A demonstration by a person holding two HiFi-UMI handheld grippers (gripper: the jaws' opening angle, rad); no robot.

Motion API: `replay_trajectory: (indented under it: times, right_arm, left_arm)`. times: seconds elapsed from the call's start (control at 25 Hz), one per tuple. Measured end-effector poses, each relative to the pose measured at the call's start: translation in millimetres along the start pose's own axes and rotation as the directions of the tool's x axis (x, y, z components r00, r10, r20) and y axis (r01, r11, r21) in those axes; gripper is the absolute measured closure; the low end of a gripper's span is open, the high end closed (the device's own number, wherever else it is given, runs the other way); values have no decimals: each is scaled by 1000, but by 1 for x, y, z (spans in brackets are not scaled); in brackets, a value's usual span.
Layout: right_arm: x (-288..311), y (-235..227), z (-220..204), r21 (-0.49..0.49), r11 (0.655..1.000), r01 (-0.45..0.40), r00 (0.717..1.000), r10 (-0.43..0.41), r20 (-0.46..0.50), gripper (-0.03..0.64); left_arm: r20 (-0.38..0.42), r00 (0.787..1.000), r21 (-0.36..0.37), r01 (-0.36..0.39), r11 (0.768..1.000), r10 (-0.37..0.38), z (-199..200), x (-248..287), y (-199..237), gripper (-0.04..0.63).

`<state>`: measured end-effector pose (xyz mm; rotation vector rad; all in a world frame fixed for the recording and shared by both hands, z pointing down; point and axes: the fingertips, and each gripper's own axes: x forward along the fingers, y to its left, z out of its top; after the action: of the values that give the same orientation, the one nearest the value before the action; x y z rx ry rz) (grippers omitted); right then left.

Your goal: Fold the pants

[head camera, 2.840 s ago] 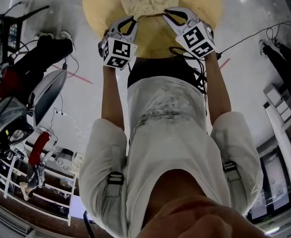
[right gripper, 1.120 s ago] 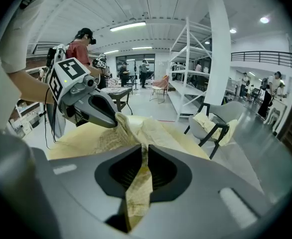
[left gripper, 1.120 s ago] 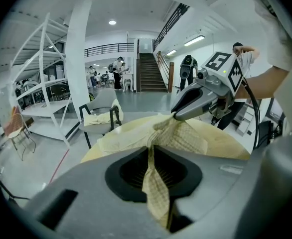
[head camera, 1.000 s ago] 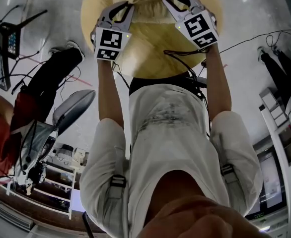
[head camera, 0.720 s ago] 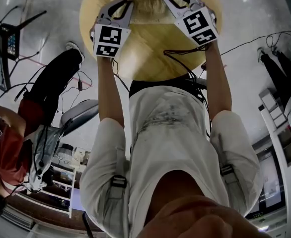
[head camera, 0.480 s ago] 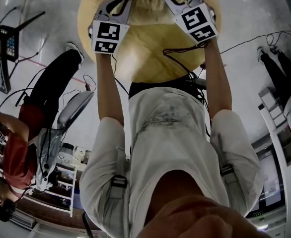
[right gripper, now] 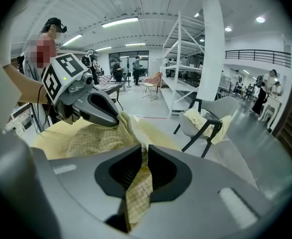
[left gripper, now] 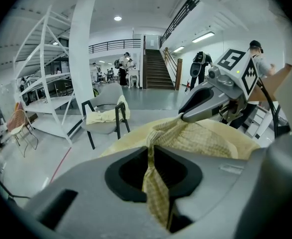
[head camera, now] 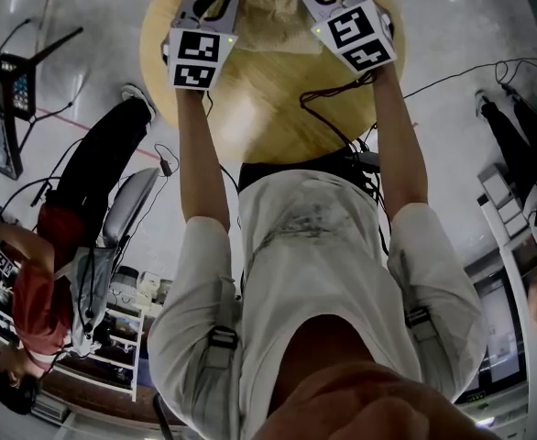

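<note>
On the left hand-held gripper point(left gripper: 151, 149), jaws nearly together, pinched on a narrow fold of the pants point(left gripper: 202, 139). A strip of checked yellow fabric trailing back through the jaw gap toward the camera. On the right hand-held gripper point(right gripper: 142, 153), the same narrow gap, likewise clamped on a fold of the garment, with a short strip hanging down through the jaws.

Both held out over the far half of the desk point(head camera: 268, 108), side by side and near each other, angled downward and away from the wearer. Between the two tips, the pants bunched into a loose, crumpled band above the far part of the desk. Touching the wood or just clear of it: impossible to tell. Rest of the garment cut off at the top edge of the head view.

Desk round, pale yellow wood, close in front of the wearer's body.

Beyond the desk, a grey chair point(left gripper: 107, 94) on dark legs, with another yellow cloth point(left gripper: 103, 116) draped over its seat and arm. Farther beyond the desk, a white pillar point(left gripper: 81, 59), white racking point(left gripper: 41, 83) and stairs point(left gripper: 156, 72). To the left of the desk in the head view, a seated person point(head camera: 44, 282) in a red top and dark trousers, legs stretched toward the desk's rim.
</note>
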<state>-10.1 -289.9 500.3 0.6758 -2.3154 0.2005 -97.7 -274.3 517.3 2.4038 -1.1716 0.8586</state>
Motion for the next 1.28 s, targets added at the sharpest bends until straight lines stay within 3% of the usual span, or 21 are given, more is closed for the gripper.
replay_trajectory:
  times: [0.4, 0.64, 0.84, 1.0, 1.28]
  right_arm:
    - [20, -22, -16, -34, 999, 27, 999, -28, -37, 551]
    - [24, -37, -12, -73, 990, 118, 992, -121, -36, 546]
    - [18, -41, -8, -60, 988, 143, 989, -144, -17, 548]
    - [8, -33, -5, -55, 988, 146, 989, -145, 27, 562]
    - [-21, -10, 10, -34, 989, 143, 982, -138, 130, 596]
  left_arm:
    - [-6, 998, -19, -59, 998, 59, -2, 31, 10, 534]
    - [15, 992, -60, -123, 991, 124, -1, 33, 24, 511]
    - [56, 985, -93, -159, 983, 165, 4, 19, 34, 509]
    - [123, 968, -109, -205, 973, 217, 12, -2, 37, 587]
    - [194, 956, -95, -204, 974, 219, 30, -34, 19, 593]
